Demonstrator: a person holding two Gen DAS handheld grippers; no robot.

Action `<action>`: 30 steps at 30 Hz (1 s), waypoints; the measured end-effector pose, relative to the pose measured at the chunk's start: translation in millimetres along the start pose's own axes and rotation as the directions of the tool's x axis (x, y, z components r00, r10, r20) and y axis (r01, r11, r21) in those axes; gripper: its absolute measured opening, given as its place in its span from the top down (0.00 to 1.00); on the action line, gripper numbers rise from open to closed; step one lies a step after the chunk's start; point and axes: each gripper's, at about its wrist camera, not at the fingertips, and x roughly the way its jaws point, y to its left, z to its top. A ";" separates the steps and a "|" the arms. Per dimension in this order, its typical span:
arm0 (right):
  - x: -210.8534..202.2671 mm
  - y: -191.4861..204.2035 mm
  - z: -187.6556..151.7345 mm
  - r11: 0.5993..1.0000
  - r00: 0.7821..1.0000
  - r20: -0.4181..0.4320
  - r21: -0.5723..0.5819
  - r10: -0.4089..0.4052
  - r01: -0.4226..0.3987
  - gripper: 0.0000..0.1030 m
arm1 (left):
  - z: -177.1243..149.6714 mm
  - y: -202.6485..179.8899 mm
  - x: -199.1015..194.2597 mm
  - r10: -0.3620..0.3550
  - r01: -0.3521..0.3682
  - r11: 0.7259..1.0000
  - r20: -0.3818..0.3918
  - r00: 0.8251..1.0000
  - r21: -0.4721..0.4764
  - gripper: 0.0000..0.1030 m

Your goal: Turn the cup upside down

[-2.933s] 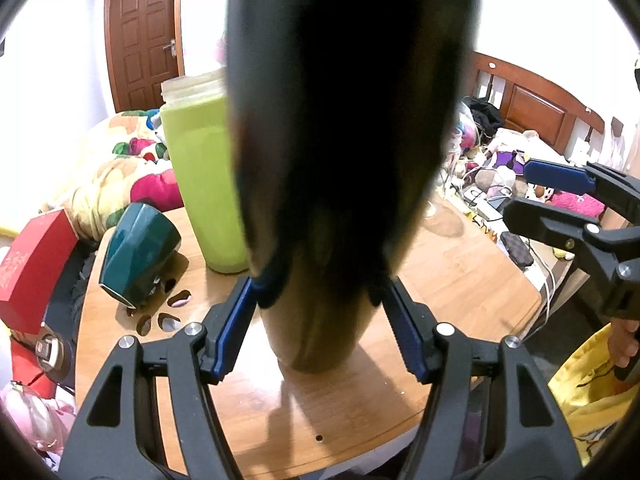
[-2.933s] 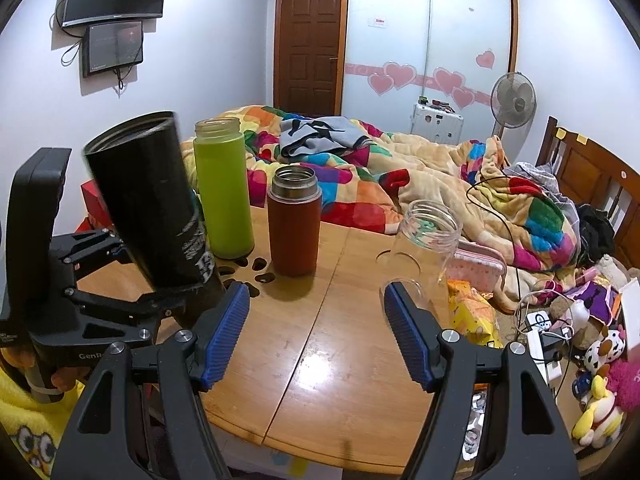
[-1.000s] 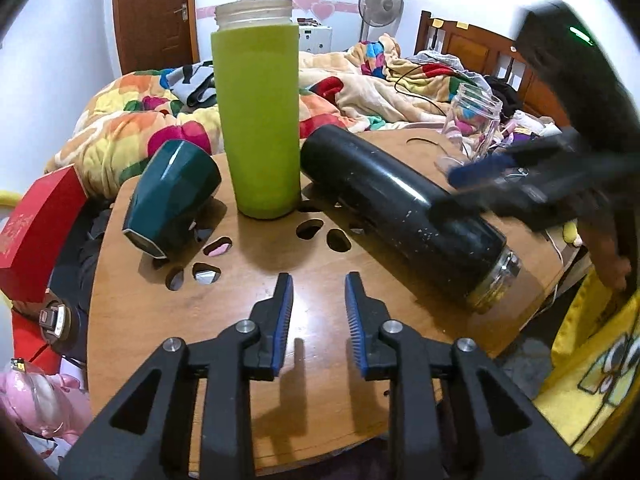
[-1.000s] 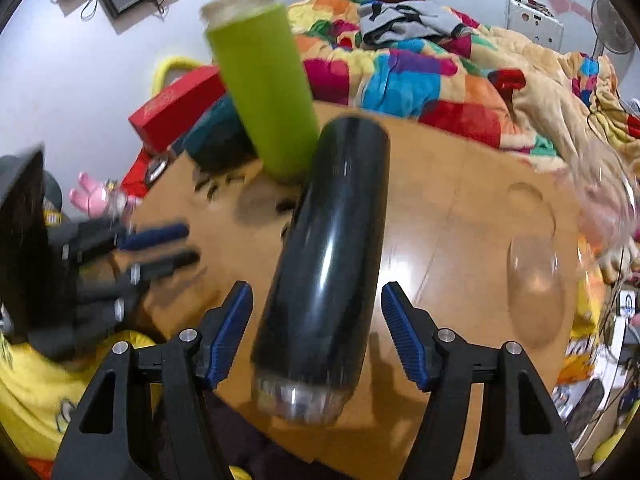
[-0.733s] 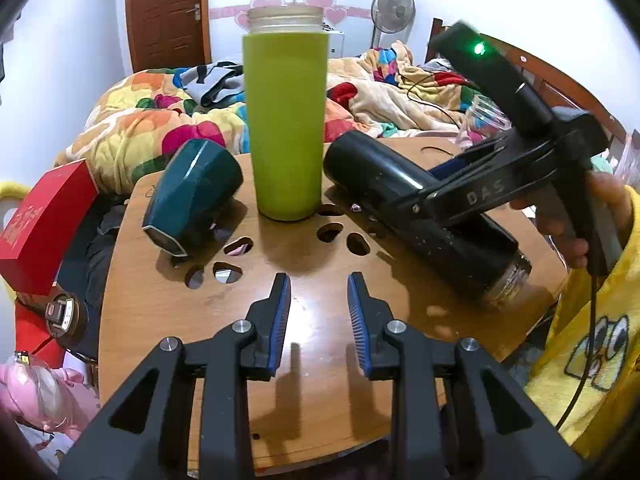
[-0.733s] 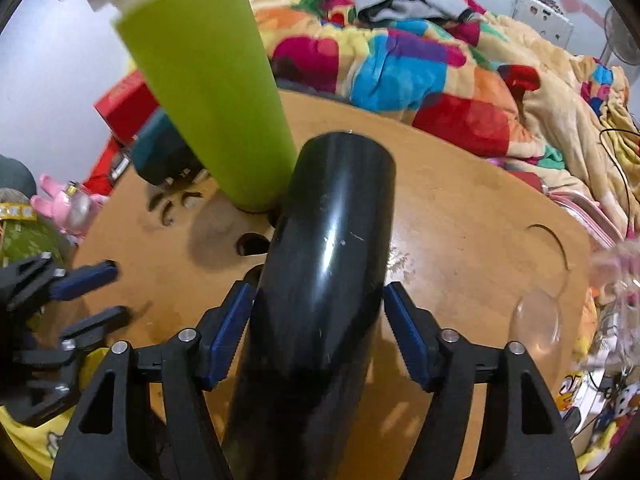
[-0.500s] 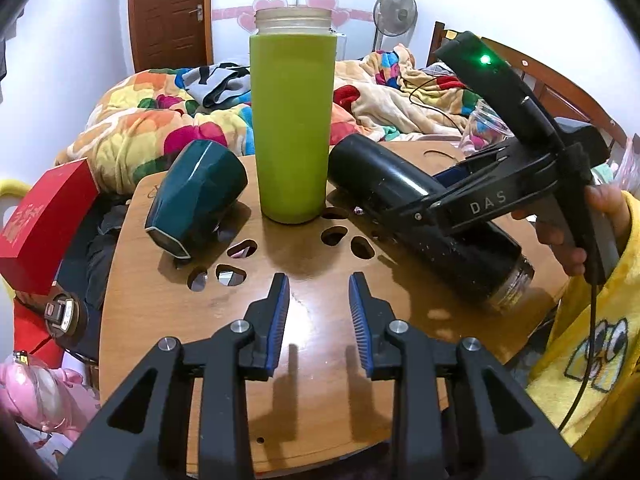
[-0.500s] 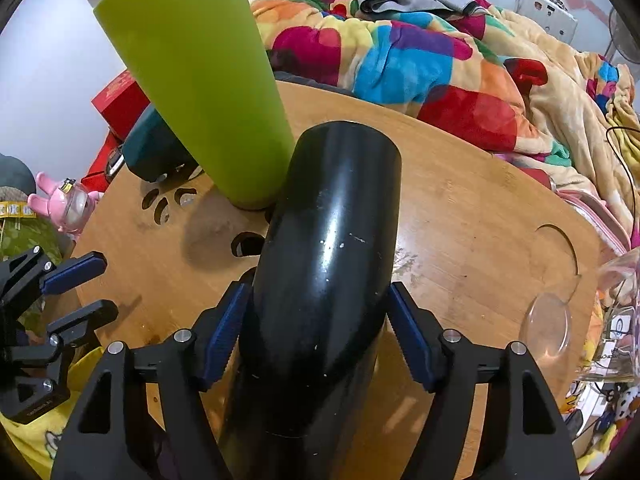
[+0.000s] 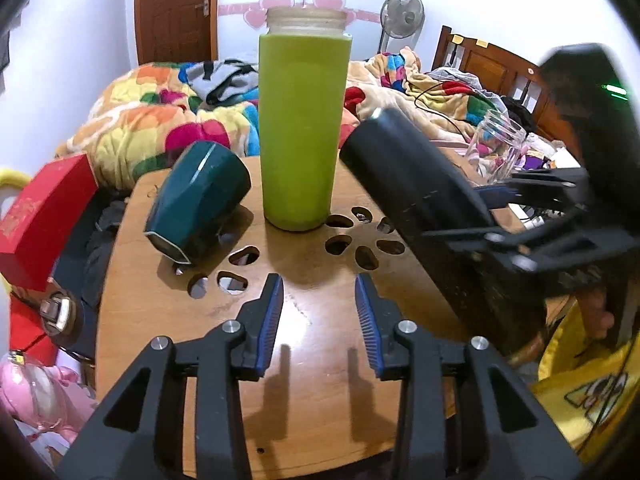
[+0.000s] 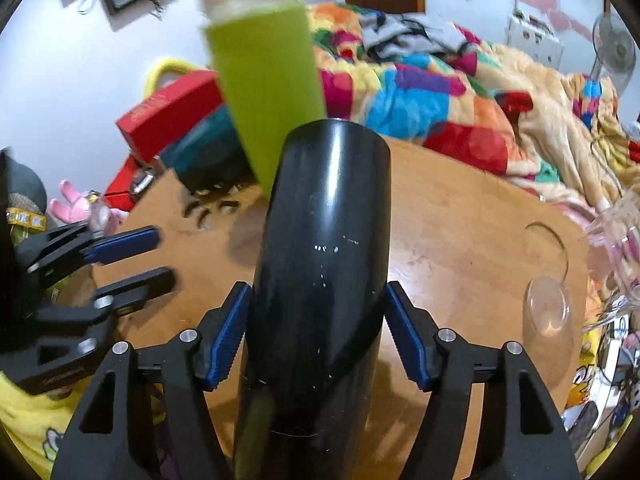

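The black cup (image 10: 324, 264) is a tall dark tumbler. My right gripper (image 10: 316, 328) is shut on it and holds it tilted above the wooden table (image 10: 460, 216), its closed base pointing away and up. In the left wrist view the black cup (image 9: 420, 200) slants at the right, base up-left, with the right gripper (image 9: 532, 236) clamped on its lower part. My left gripper (image 9: 319, 316) is partly open and empty, low over the table's front middle (image 9: 312, 360).
A tall green bottle (image 9: 302, 128) stands mid-table. A dark teal cup (image 9: 196, 204) lies on its side at the left. A clear glass jar (image 9: 496, 150) stands at the right, a glass lid (image 10: 548, 312) near it. A red box (image 9: 40, 216) and a bed lie beyond.
My right gripper has lifted the black cup off the table and tipped its base upward. My left gripper's jaws have spread wider.
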 end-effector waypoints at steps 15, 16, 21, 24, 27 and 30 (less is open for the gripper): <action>-48.5 51.2 -4.3 0.983 0.966 0.258 -0.170 -0.018 0.064 0.39 | 45.4 2.9 -36.9 -0.069 0.073 0.997 0.116 0.991 -0.030 0.59; -50.2 52.7 -4.5 0.982 0.962 0.270 -0.176 -0.023 0.073 0.39 | 47.1 1.3 -38.8 -0.069 0.072 0.997 0.123 0.990 -0.024 0.59; -54.0 54.6 -5.3 0.974 0.948 0.314 -0.195 -0.048 0.113 0.39 | 49.4 -4.5 -47.6 -0.073 0.075 0.997 0.148 0.986 -0.013 0.59; -55.4 54.5 -8.8 0.974 0.943 0.328 -0.192 -0.054 0.123 0.40 | 48.5 -6.7 -49.5 -0.072 0.073 0.997 0.155 0.985 -0.002 0.59; -57.4 53.2 -10.5 0.976 0.943 0.327 -0.179 -0.059 0.123 0.40 | 46.6 -11.2 -51.2 -0.082 0.083 0.997 0.156 0.984 0.001 0.59; -61.0 50.6 -15.1 0.979 0.944 0.325 -0.162 -0.063 0.121 0.40 | 44.3 -17.1 -52.9 -0.096 0.094 0.995 0.156 0.983 0.021 0.58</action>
